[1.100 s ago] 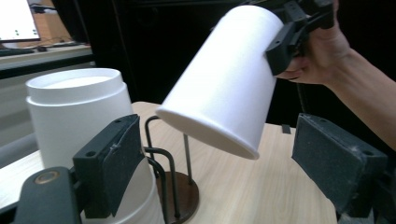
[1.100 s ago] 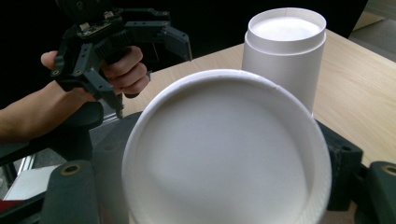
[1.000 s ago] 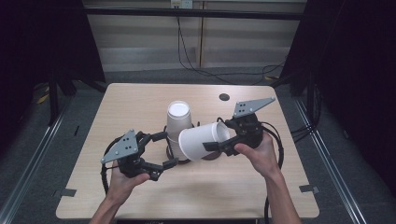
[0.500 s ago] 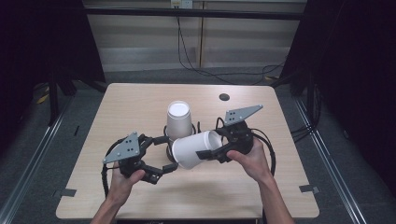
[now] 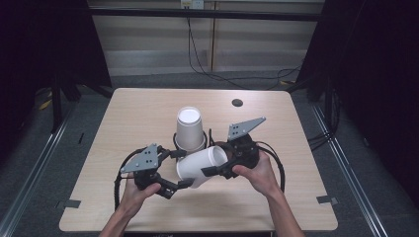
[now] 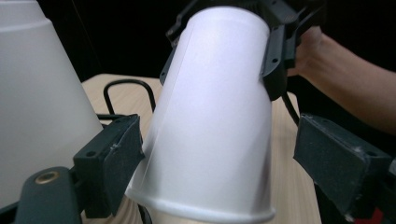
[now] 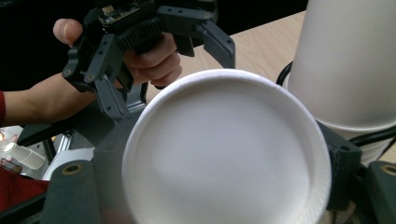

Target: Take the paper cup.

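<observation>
Your right gripper (image 5: pixel 213 171) is closed on the tilted white paper cup (image 5: pixel 201 166), one black jaw pressed to each side of its wall; in the right gripper view the cup's closed base (image 7: pixel 224 154) faces the camera and sits between the two jaws. Your left gripper (image 5: pixel 182 168) stands wide open, its jaws spread to either side of the same cup near the rim. In the left gripper view the left-hand pad (image 6: pixel 116 156) lies just beside the cup wall (image 6: pixel 210 121), and whether it touches cannot be told; the right-hand pad (image 6: pixel 338 161) is well apart from the cup.

Count of cups: two. The held cup lies tilted above the wooden table (image 5: pixel 148 111), near the table's middle, between your two hands. The second white paper cup (image 5: pixel 189 128) stands upside down on the table just behind it, base upward.

Count of grippers: two, each carrying a grey three-cornered plate and a trailing black cable. Your left hand (image 5: pixel 136 192) and right hand (image 5: pixel 259 173) each grasp one. A small dark round hole (image 5: pixel 237 102) marks the table's far side.
</observation>
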The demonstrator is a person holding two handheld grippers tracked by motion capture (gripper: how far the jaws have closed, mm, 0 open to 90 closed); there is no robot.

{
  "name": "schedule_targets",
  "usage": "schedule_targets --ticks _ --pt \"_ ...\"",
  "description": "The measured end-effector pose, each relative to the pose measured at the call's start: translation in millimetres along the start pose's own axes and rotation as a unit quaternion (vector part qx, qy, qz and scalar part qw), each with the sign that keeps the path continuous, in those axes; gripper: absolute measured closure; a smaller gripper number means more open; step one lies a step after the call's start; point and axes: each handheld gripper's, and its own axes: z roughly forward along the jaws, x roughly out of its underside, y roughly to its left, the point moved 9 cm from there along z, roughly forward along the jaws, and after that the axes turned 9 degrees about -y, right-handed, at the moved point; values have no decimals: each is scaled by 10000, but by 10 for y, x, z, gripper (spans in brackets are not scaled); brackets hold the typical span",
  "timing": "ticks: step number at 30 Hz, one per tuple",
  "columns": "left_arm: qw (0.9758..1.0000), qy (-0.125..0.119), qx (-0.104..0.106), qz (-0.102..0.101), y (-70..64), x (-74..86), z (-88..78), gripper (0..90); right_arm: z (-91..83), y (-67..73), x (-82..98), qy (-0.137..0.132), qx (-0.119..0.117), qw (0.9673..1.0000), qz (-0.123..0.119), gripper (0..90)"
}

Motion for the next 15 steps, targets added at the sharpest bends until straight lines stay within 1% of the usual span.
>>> schedule_targets --ticks 2,4,6,7,8,9,10,11,14,15 --pt "9999 85 -70 47 8 29 21 154 25 10 10 51 -15 10000 -4 245" --pt "9999 161 -51 8 5 58 45 155 51 21 20 101 -43 9999 -15 247" --pt "9995 308 -70 8 2 107 80 152 82 32 26 134 -81 9999 -8 249" --pt "9995 308 -70 8 2 107 80 150 82 32 26 134 -81 9999 -8 249" --pt "9991 421 -91 7 2 145 109 138 100 36 31 163 -103 9998 -5 249" --pt "9991 421 -91 7 2 145 109 132 100 36 31 163 -103 9998 -5 249" --pt "9986 525 -24 -67 -5 181 136 130 123 45 43 202 -129 9997 9 250" --pt "9986 525 -24 -67 -5 181 136 128 123 45 43 202 -129 9997 9 250" --pt "9968 747 104 -254 -9 260 172 120 167 56 63 237 -154 9996 -1 251" --pt "9968 747 104 -254 -9 260 172 119 167 56 63 237 -154 9996 -1 251"
